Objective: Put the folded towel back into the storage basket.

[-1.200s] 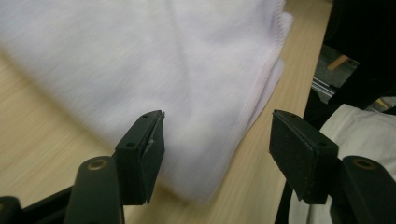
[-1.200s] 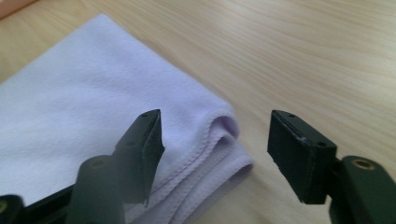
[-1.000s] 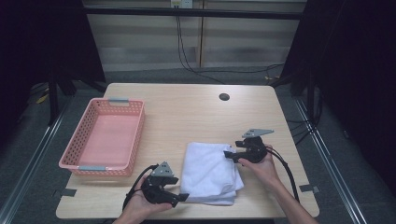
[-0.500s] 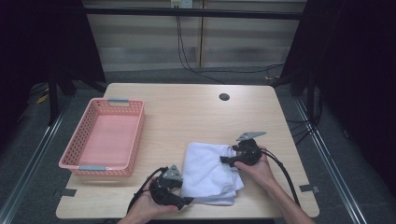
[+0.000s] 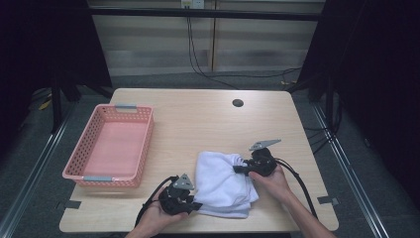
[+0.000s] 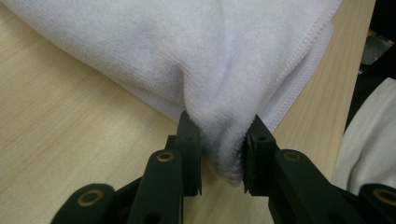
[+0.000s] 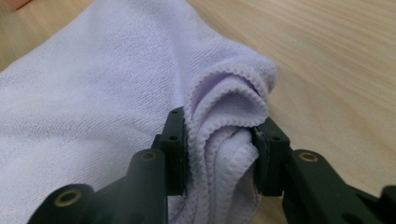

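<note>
Grasp step. Towel at table's 6 o'clock edge. Left gripper and right gripper, jaws just closing, each pinch a towel corner. Next, likely: lift together, evenly.

**A recording bench in a lab**

This looks like a lab set up for recording. A lone light-wood table with a cable hole stands on grey carpet, hemmed in by black curtains on both sides. Cables hang down the pale panelled wall behind. Tape marks sit at the table's near corners. Nothing homely, all plain and staged.
</note>
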Tool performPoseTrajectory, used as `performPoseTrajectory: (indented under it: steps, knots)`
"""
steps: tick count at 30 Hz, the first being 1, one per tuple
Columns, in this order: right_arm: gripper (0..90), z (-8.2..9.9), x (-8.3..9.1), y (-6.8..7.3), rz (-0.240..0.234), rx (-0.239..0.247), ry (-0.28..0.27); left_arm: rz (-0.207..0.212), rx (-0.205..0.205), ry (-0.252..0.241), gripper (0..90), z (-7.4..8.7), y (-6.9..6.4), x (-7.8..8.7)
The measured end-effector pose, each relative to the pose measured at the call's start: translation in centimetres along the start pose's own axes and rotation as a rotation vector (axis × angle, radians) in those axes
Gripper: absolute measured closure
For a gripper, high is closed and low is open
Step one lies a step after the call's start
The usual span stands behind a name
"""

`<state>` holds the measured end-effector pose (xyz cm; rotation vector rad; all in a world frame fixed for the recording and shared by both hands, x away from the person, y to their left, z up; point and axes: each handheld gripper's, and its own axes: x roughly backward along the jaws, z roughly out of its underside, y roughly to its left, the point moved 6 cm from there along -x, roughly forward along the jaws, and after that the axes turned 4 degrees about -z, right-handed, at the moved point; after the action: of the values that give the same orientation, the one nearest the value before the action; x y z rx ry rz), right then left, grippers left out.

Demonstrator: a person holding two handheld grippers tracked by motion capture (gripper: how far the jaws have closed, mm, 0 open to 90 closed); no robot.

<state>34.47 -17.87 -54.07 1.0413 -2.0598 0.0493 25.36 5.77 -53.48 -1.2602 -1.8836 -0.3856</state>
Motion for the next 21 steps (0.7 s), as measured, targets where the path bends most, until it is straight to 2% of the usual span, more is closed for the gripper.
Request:
performPoseTrajectory:
  steps: [2, 3, 5, 6, 7, 9, 12, 15, 16, 17, 20, 21]
  knots:
    - [64.8, -0.1, 0.0, -0.1, -0.011, -0.01, -0.002, 0.017, 0.027, -0.023, 72.7, -0.1, 0.0, 0.0]
    - [65.0, -0.1, 0.0, -0.1, -0.013, -0.009, -0.002, 0.021, 0.022, -0.018, 73.1, -0.1, 0.2, 0.0]
    - [65.6, -0.2, 0.1, -0.2, -0.015, -0.009, 0.001, 0.036, 0.036, -0.032, 73.9, -0.2, 0.1, 0.1]
    - [65.8, -0.3, 0.1, -0.2, -0.015, -0.008, -0.004, 0.014, 0.034, -0.021, 74.0, -0.2, 0.1, 0.1]
    - [65.8, -0.4, 0.2, -0.2, -0.012, -0.008, -0.004, 0.014, 0.029, -0.016, 74.1, -0.2, 0.1, 0.1]
    - [66.0, -0.4, 0.2, -0.2, -0.008, -0.005, -0.007, 0.044, 0.036, -0.037, 74.7, -0.5, 0.0, 0.2]
    - [66.6, -0.6, 0.3, -0.3, -0.019, -0.012, -0.011, 0.054, 0.042, -0.062, 76.4, -0.8, -0.1, 0.5]
    - [67.6, -1.2, 0.5, -0.3, -0.027, -0.013, -0.028, 0.055, 0.027, -0.056, 76.7, -0.8, -0.2, 0.6]
    - [67.7, -1.3, 0.5, -0.2, -0.031, -0.011, -0.031, 0.042, 0.032, -0.062, 76.8, -0.9, -0.2, 0.6]
    - [67.9, -1.4, 0.6, -0.2, -0.038, -0.01, -0.034, 0.066, 0.036, -0.074, 76.9, -1.1, -0.2, 0.8]
    - [68.1, -1.6, 0.8, -0.4, -0.047, -0.014, -0.04, 0.083, 0.05, -0.106, 77.3, -1.6, -0.1, 1.1]
    - [68.1, -1.6, 0.9, -0.5, -0.05, -0.015, -0.044, 0.082, 0.046, -0.101, 77.4, -1.8, -0.2, 1.1]
